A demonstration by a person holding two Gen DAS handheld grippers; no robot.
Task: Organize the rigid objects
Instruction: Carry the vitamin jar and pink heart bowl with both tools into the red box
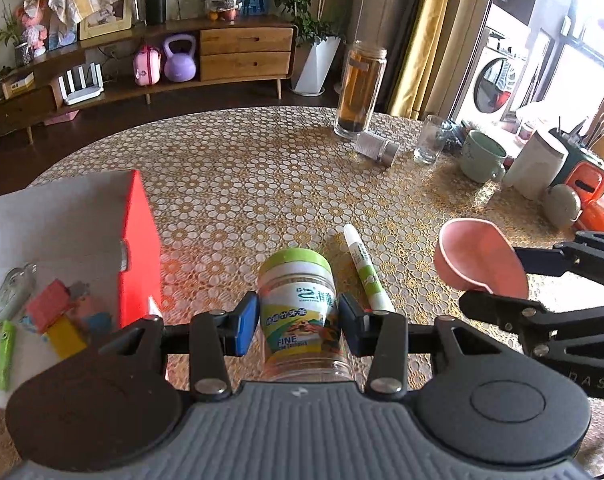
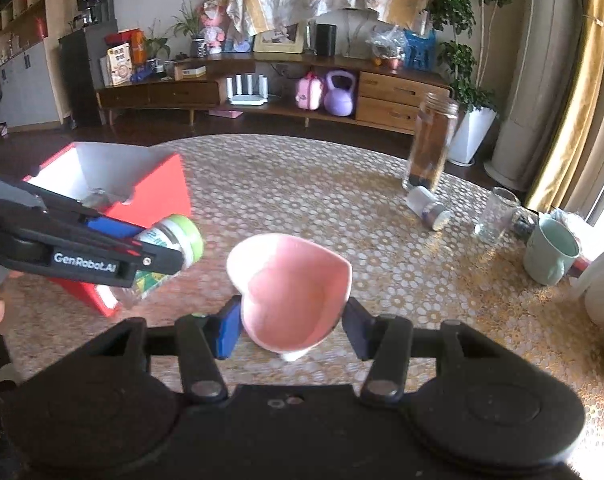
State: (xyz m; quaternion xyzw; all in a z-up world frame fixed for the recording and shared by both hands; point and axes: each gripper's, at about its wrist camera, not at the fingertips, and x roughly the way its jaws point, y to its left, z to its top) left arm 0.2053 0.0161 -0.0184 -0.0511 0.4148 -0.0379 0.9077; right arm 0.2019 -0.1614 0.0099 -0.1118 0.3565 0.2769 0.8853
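Note:
My left gripper (image 1: 297, 322) is shut on a clear toothpick jar (image 1: 302, 312) with a green lid, held above the table beside the red box (image 1: 139, 240). The jar also shows in the right wrist view (image 2: 169, 246), tilted in the left gripper (image 2: 149, 250). My right gripper (image 2: 291, 324) is shut on a pink heart-shaped bowl (image 2: 293, 288), lifted over the table; the bowl shows in the left wrist view (image 1: 478, 258) at the right. The red box (image 2: 157, 196) is open, with small blocks (image 1: 53, 312) and a green lighter (image 1: 3, 354) inside. A white-green pen (image 1: 368, 270) lies on the table.
A tall glass tea jar (image 1: 360, 88), a small tipped bottle (image 1: 376, 148), a drinking glass (image 1: 430, 140), a green mug (image 1: 482, 156), a white container (image 1: 536, 164) and orange items (image 1: 588, 196) stand at the table's far right. The lace-patterned tablecloth (image 1: 241, 168) covers the round table.

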